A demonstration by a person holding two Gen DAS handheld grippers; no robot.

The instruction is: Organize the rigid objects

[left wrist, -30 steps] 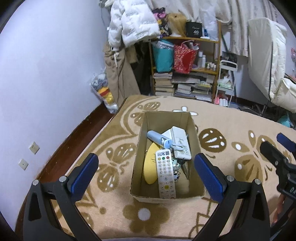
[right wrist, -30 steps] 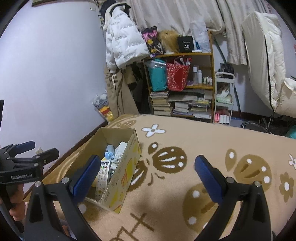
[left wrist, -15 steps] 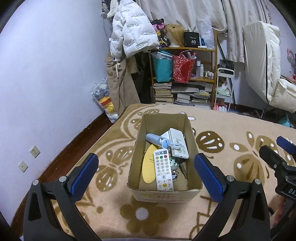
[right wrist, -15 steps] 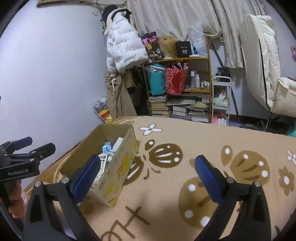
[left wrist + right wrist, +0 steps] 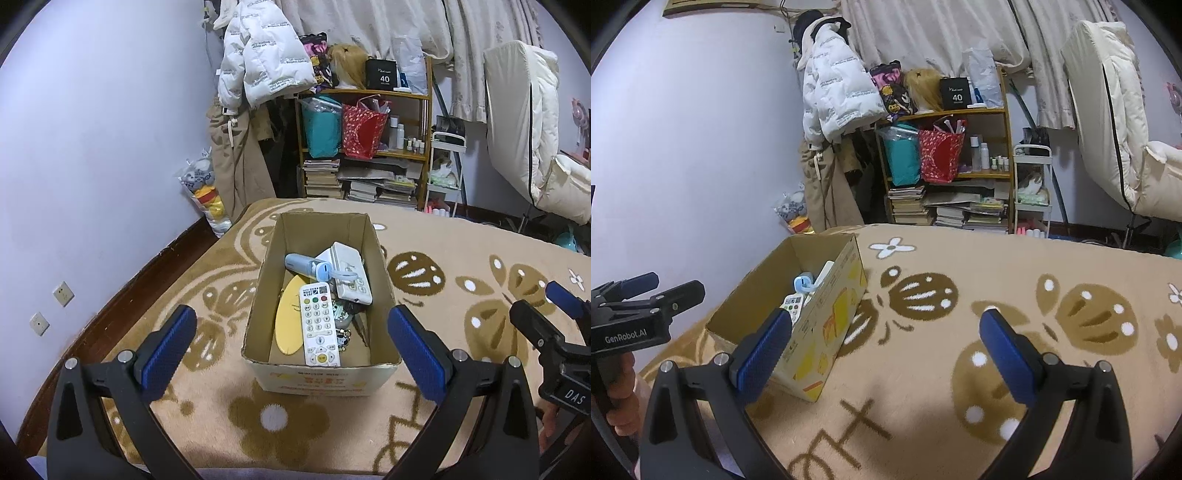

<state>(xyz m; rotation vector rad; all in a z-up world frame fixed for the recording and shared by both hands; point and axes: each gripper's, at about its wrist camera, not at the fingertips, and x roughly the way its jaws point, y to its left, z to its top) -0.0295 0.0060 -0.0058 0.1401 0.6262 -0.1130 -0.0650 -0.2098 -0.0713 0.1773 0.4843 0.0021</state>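
Observation:
A cardboard box sits on a beige patterned blanket. Inside lie a white remote, a second white remote, a light blue gadget, a yellow oval piece and some keys. My left gripper hovers open in front of the box's near wall, empty. My right gripper stands open over the blanket to the right of the box, also empty. The other tool shows at each view's edge: the right one, the left one.
The blanket covers a bed that ends at the purple wall on the left. Beyond it stand a cluttered wooden shelf with books and bags, hanging coats and a white chair.
Both grippers have drawn back and up from the box, so the box sits farther off and lower in each view. Contents of the box are unchanged.

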